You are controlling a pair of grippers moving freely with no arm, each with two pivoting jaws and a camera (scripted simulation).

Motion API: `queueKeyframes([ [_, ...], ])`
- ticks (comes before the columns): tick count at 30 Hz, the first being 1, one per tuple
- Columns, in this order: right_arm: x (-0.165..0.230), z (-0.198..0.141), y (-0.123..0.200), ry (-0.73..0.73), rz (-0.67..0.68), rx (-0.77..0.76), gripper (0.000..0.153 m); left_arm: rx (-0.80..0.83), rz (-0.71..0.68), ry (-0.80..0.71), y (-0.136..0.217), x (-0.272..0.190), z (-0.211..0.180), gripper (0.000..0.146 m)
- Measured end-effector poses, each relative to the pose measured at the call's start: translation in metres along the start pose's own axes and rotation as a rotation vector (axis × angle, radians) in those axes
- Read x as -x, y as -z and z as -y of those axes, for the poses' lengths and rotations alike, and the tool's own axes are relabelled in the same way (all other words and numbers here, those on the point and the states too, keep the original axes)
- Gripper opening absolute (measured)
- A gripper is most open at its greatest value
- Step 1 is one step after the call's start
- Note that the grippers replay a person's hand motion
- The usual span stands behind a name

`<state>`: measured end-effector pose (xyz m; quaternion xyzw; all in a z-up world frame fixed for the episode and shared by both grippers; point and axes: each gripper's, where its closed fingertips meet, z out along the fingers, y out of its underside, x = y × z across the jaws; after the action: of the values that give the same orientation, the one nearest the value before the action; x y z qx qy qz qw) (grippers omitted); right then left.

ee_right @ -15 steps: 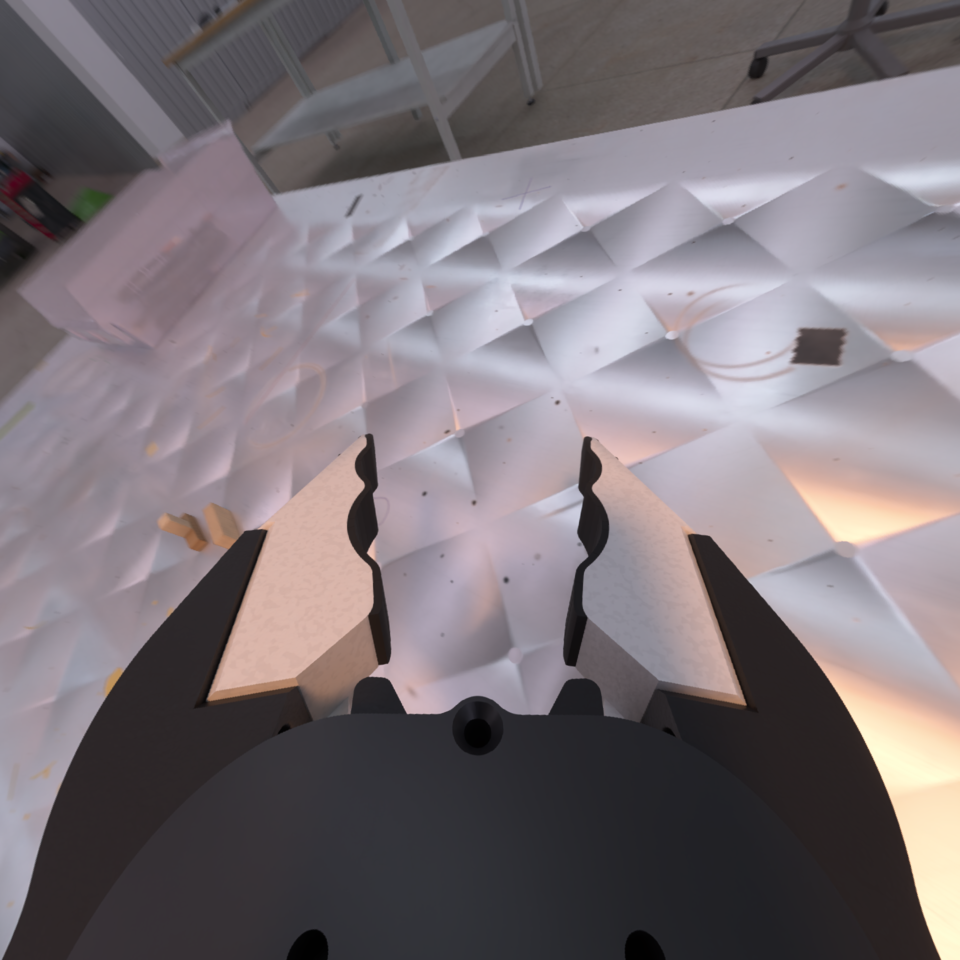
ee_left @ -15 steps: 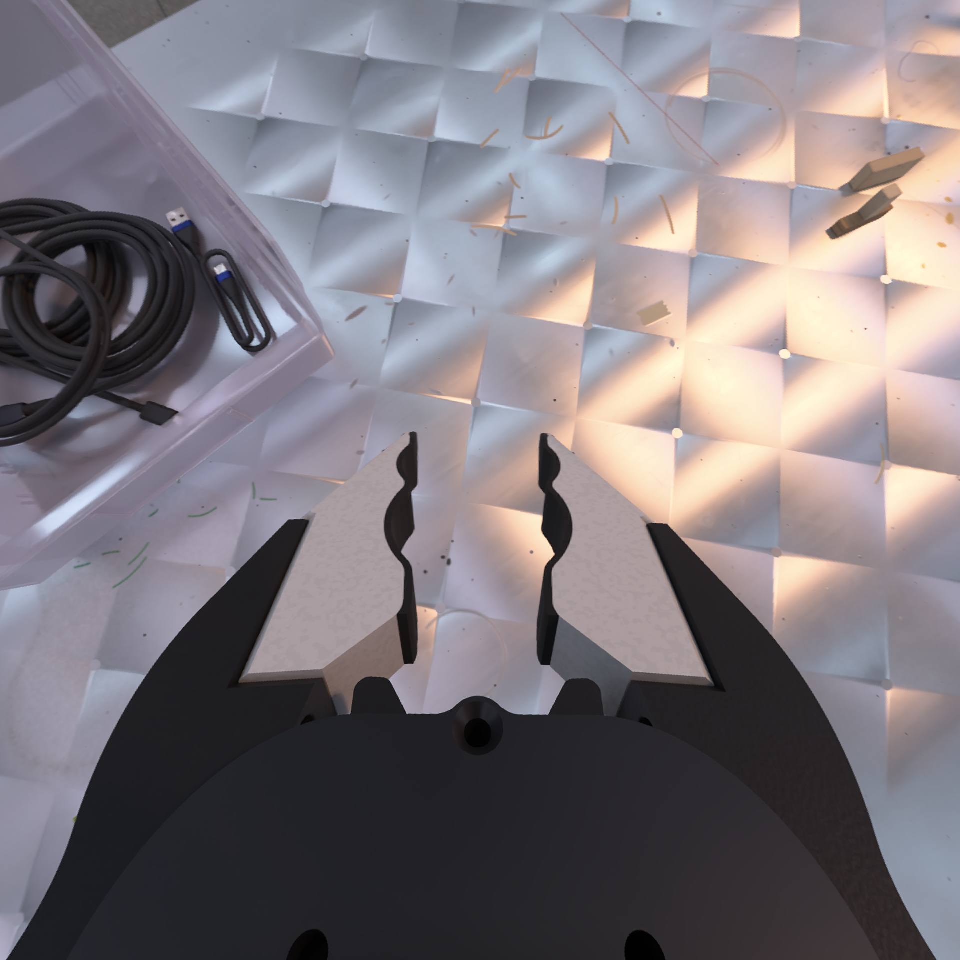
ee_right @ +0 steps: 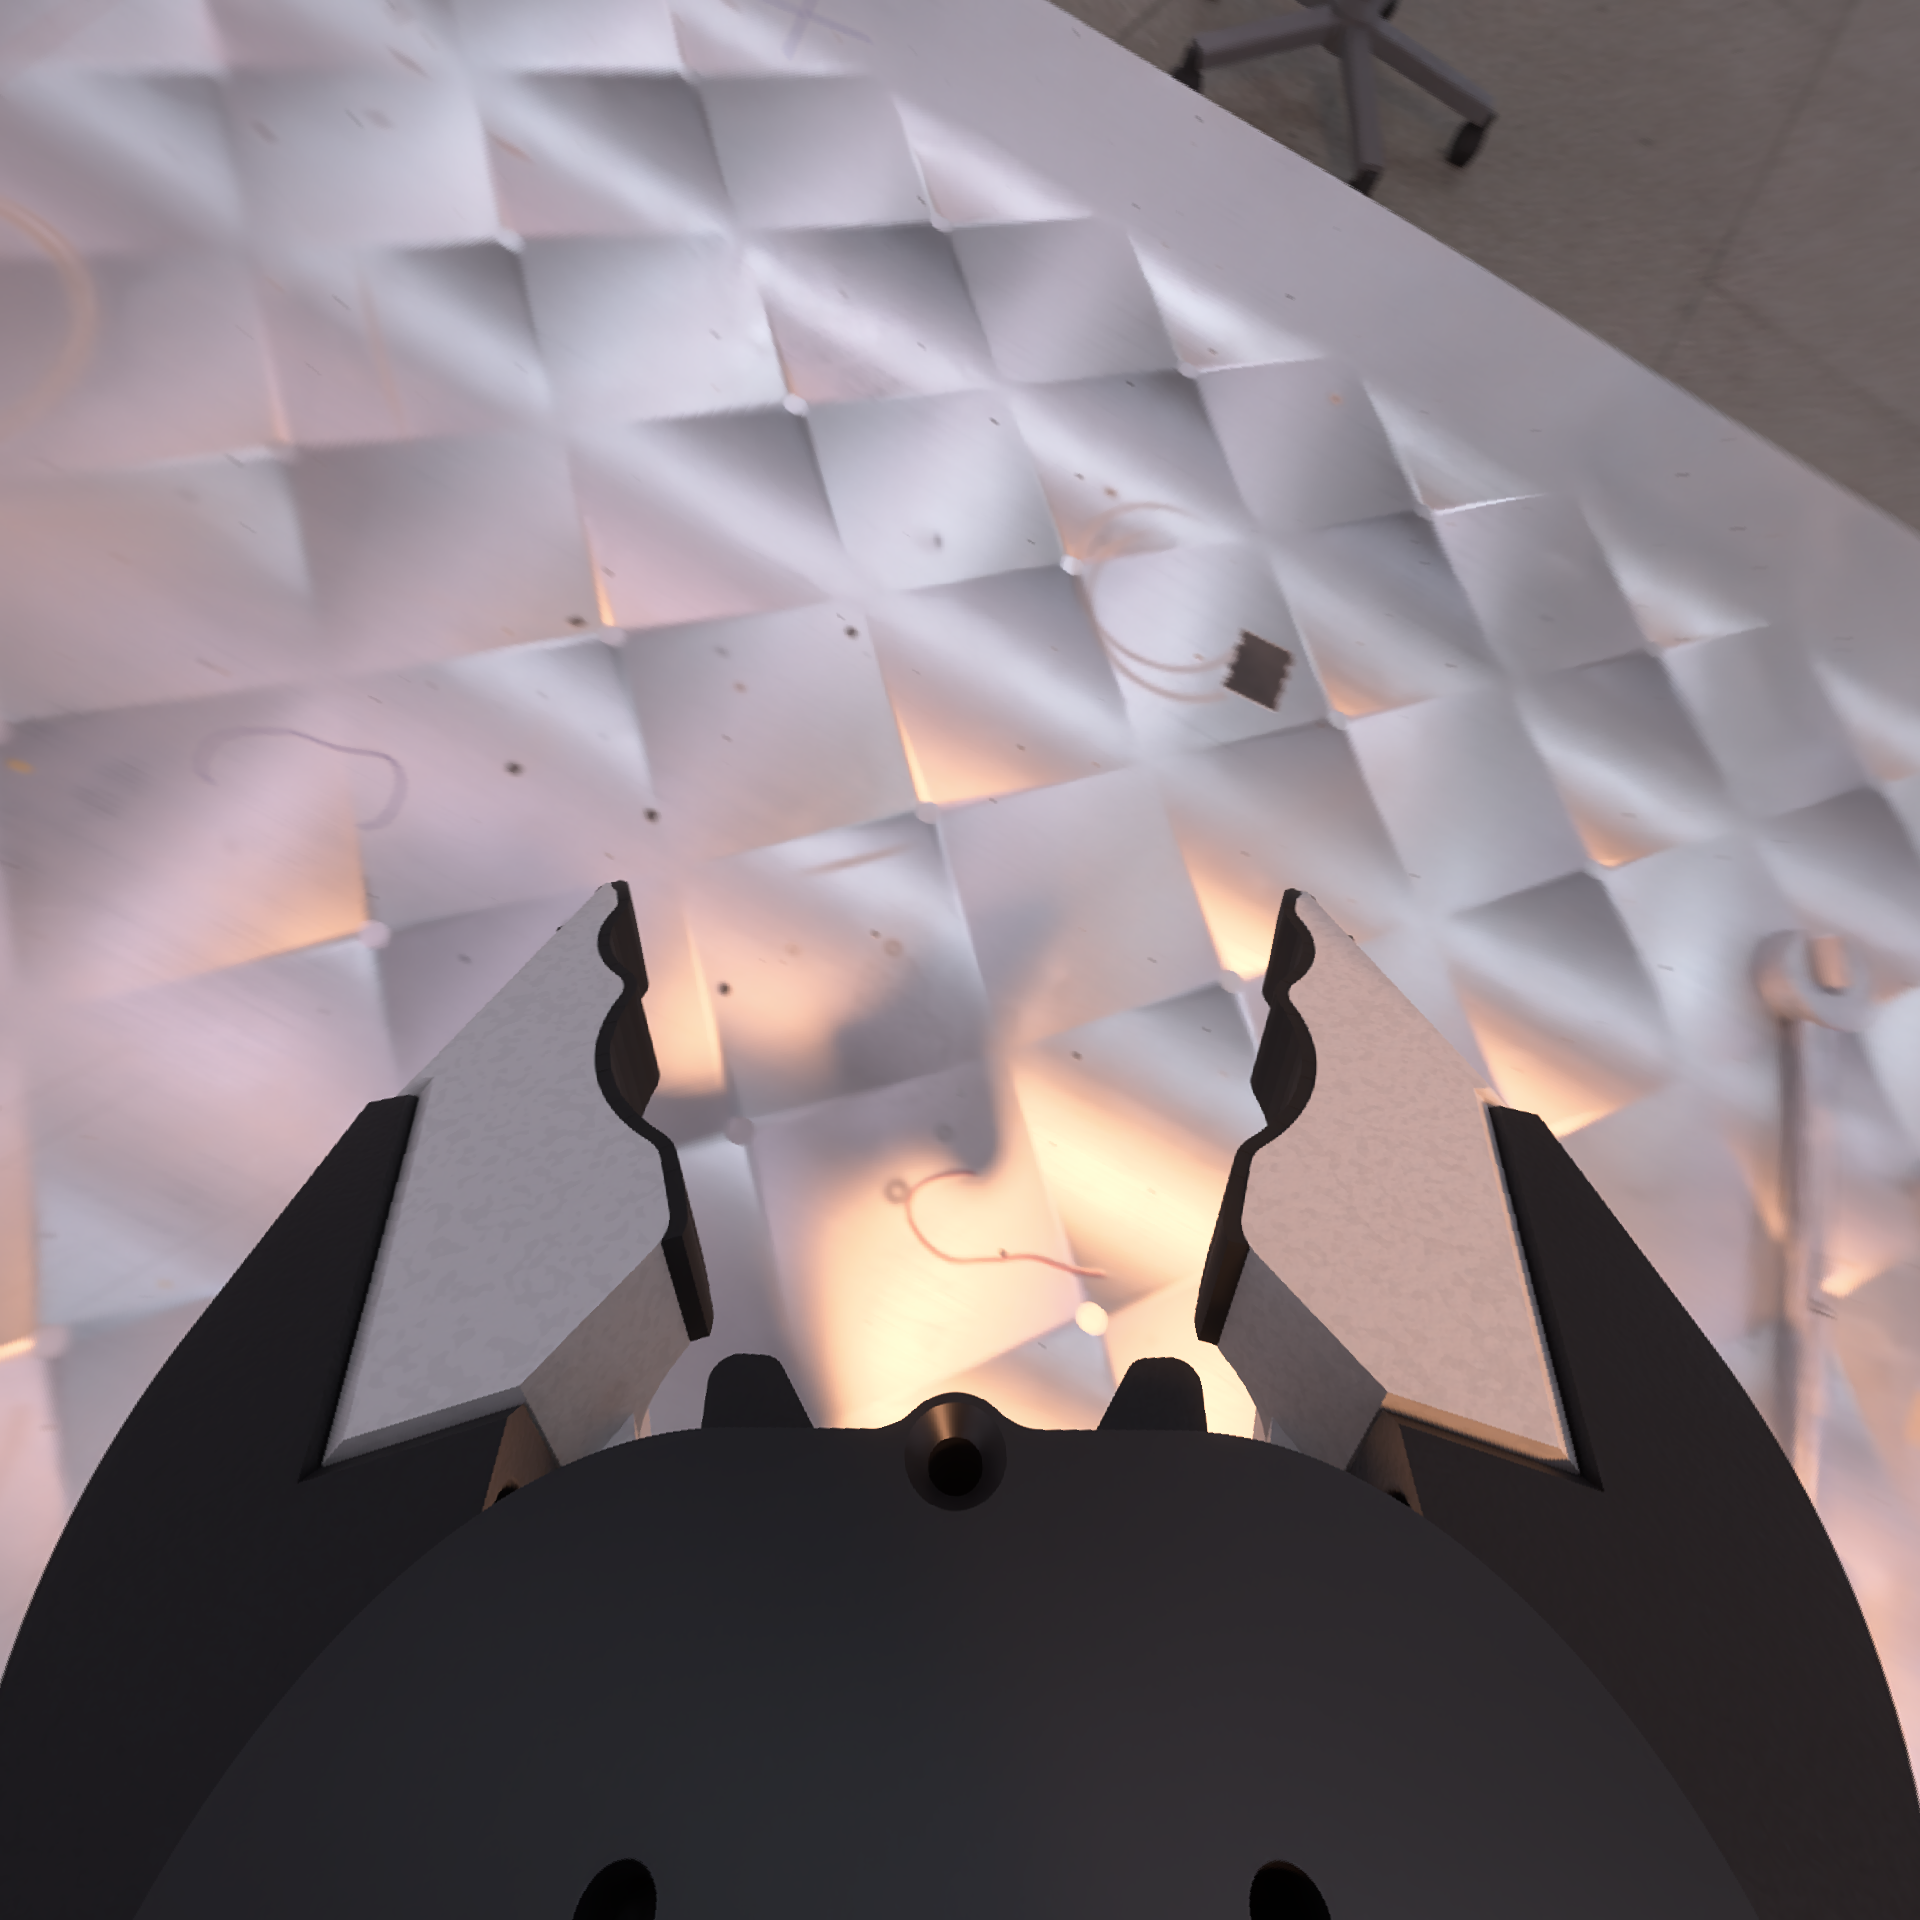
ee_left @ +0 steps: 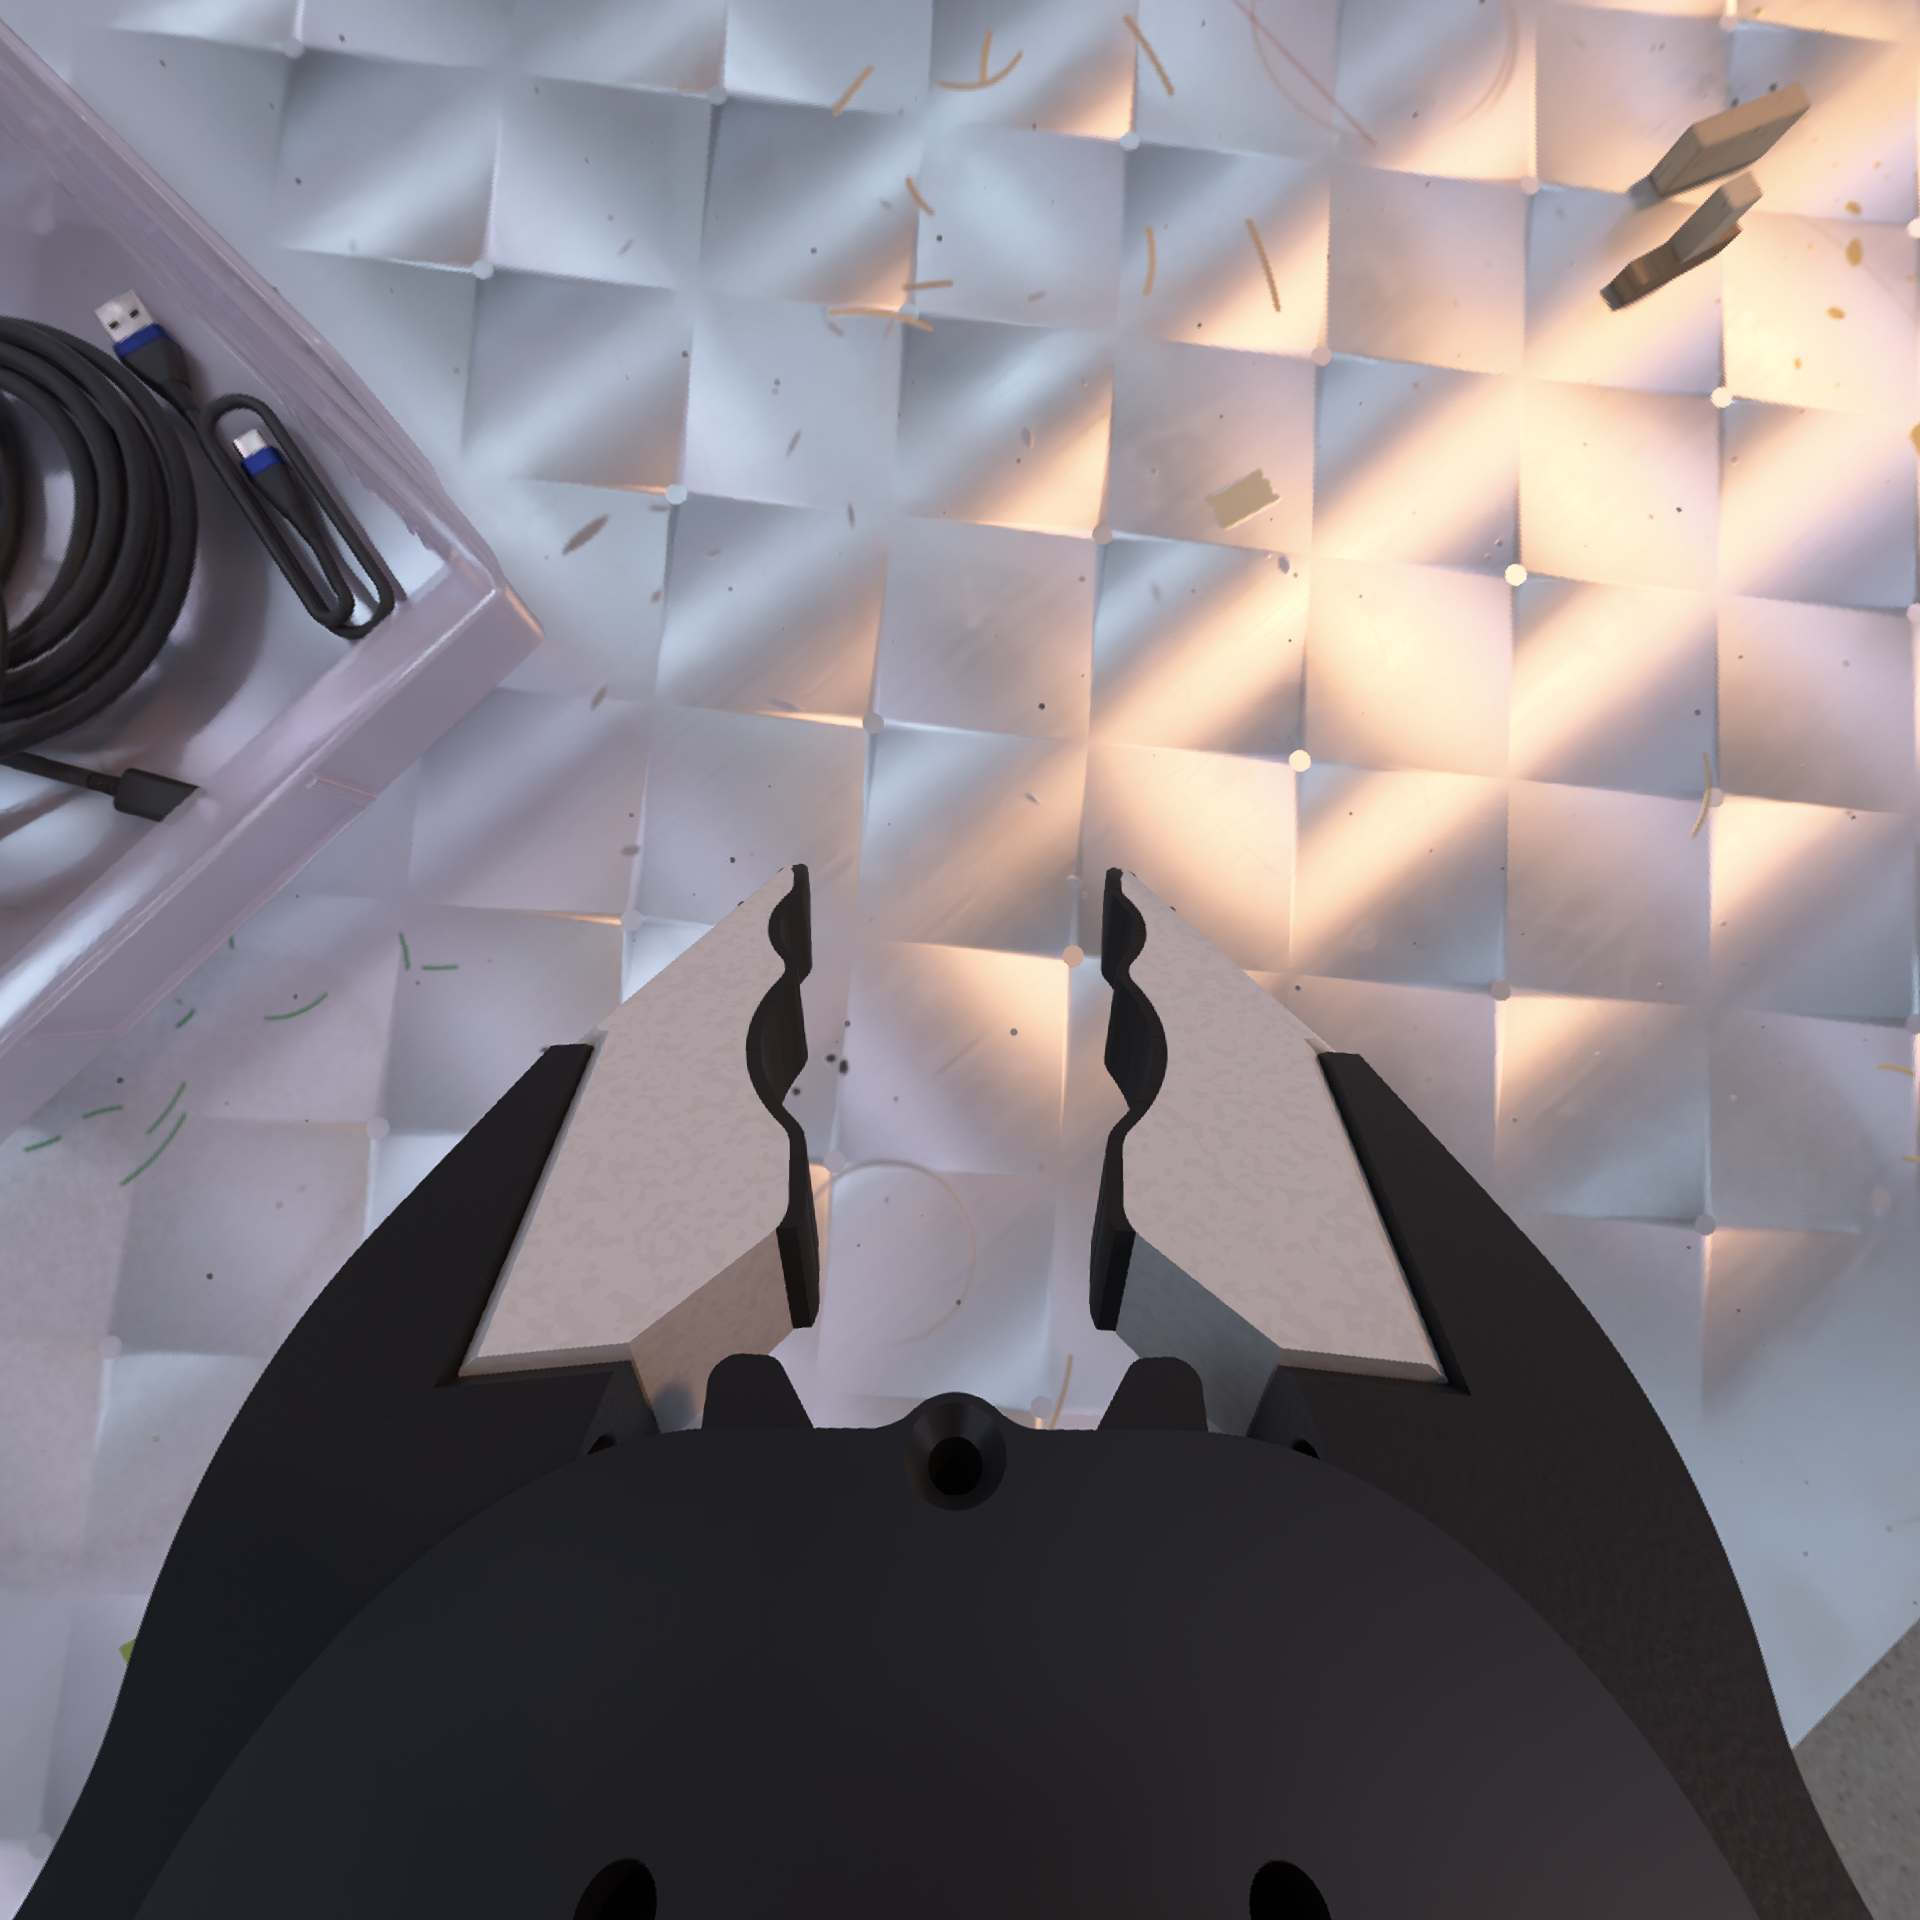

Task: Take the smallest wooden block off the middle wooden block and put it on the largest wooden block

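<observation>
In the left wrist view, two pale wooden pieces lie at the far right of the quilted metal table. The farther one is a flat wooden block (ee_left: pixel 1725 140). The nearer one is a stepped stack: a small block (ee_left: pixel 1720 213) on a darker middle block (ee_left: pixel 1652 275). My left gripper (ee_left: pixel 951 883) is open and empty, well short and to the left of them. My right gripper (ee_right: pixel 951 894) is open wide and empty above bare table. No blocks show in the right wrist view.
A clear plastic box (ee_left: pixel 312 727) holding coiled black cables (ee_left: pixel 125 540) stands to the left of the left gripper. A tan scrap (ee_left: pixel 1242 499) lies ahead. In the right wrist view there are a dark scrap (ee_right: pixel 1260 670), a wrench (ee_right: pixel 1808 997), the table edge and a chair base (ee_right: pixel 1351 62).
The right gripper has swung right and opened wider; the blocks have left its view and a wrench has come in. The left gripper has shifted and opened slightly; the blocks now sit higher in its view.
</observation>
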<state>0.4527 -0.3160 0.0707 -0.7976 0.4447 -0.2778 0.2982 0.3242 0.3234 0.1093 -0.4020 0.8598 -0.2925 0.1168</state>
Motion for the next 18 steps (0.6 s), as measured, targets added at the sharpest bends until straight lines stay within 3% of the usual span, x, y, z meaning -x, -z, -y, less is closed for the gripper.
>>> queueKeyframes([
  [5,-0.020,0.002,0.012,0.128,-0.188,0.024,0.136,0.051,-0.011,-0.015,-0.010,-0.003,-0.008,0.037],
  [11,-0.025,0.021,0.026,0.145,-0.252,-0.068,0.129,0.038,0.007,-0.036,-0.015,-0.003,-0.007,0.000],
  [18,-0.005,0.047,0.038,0.195,-0.214,-0.204,0.108,-0.028,0.097,-0.059,-0.005,0.008,0.003,0.000],
])
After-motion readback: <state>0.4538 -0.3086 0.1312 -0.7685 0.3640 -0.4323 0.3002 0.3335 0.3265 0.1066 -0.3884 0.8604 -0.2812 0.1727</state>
